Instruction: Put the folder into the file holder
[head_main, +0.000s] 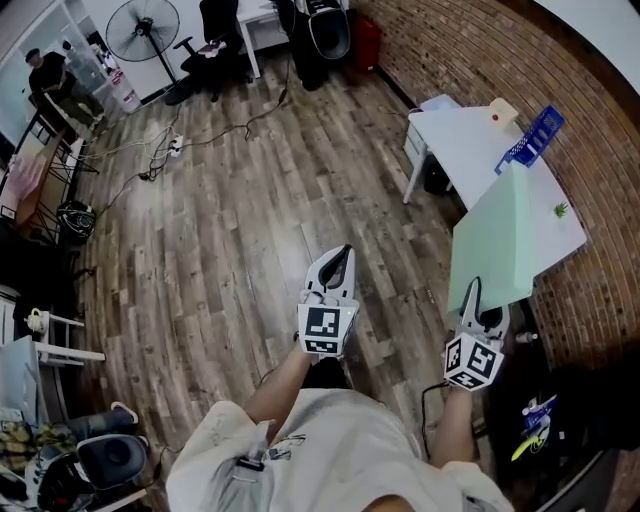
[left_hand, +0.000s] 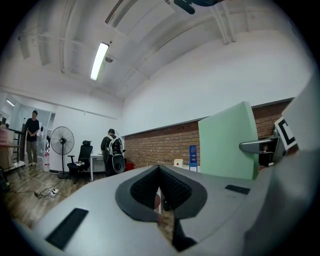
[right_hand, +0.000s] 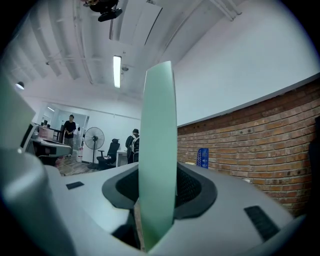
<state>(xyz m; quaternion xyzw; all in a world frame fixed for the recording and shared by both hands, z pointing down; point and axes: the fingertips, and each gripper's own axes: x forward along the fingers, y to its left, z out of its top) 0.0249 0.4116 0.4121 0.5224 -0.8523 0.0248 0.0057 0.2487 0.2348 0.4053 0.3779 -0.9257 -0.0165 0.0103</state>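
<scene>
A pale green folder stands on edge in my right gripper, which is shut on its near edge. In the right gripper view the folder rises between the jaws of the right gripper and hides what lies straight ahead. The blue file holder stands on the white table against the brick wall, beyond the folder; it shows small in the right gripper view. My left gripper is held over the wood floor left of the folder, shut and holding nothing.
A brick wall runs along the right. Cables trail across the floor toward a standing fan and an office chair. A person stands far left; another with a backpack is by a far desk.
</scene>
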